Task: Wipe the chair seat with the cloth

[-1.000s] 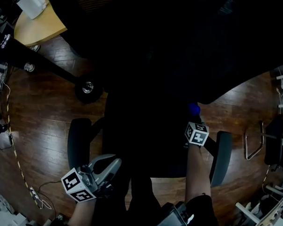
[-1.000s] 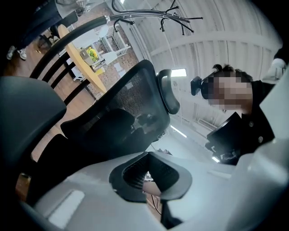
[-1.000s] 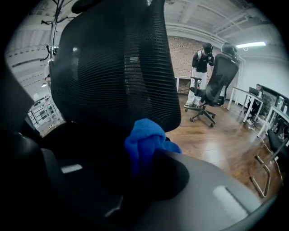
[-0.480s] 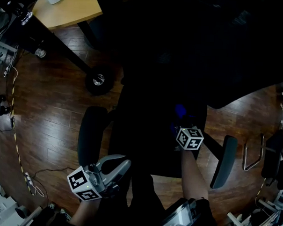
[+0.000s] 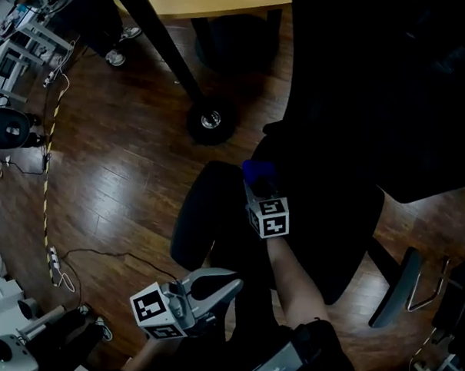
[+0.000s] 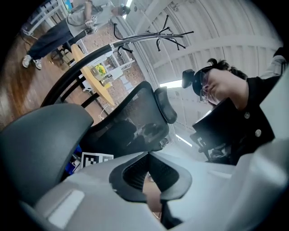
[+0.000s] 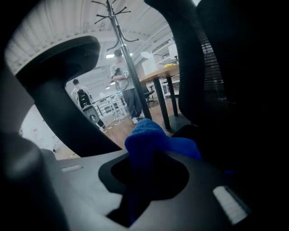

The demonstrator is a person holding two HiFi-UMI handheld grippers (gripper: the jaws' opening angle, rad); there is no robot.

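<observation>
Shifted to the left edge of the chair seat [image 5: 323, 223], the right gripper [image 5: 257, 188], clamped on the cloth [image 5: 255, 171], may bump the armrest [image 5: 196, 221]; the left gripper [image 5: 228, 282] is pinched together, empty.

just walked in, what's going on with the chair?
A person stands over a black office chair with a gripper in each hand. The right tongs are shut on a blue cloth and hold it at the left side of the chair seat, next to the armrest. It is too dark to tell whether the cloth presses on the seat. The left tongs are shut on nothing, held low and off the chair.
</observation>
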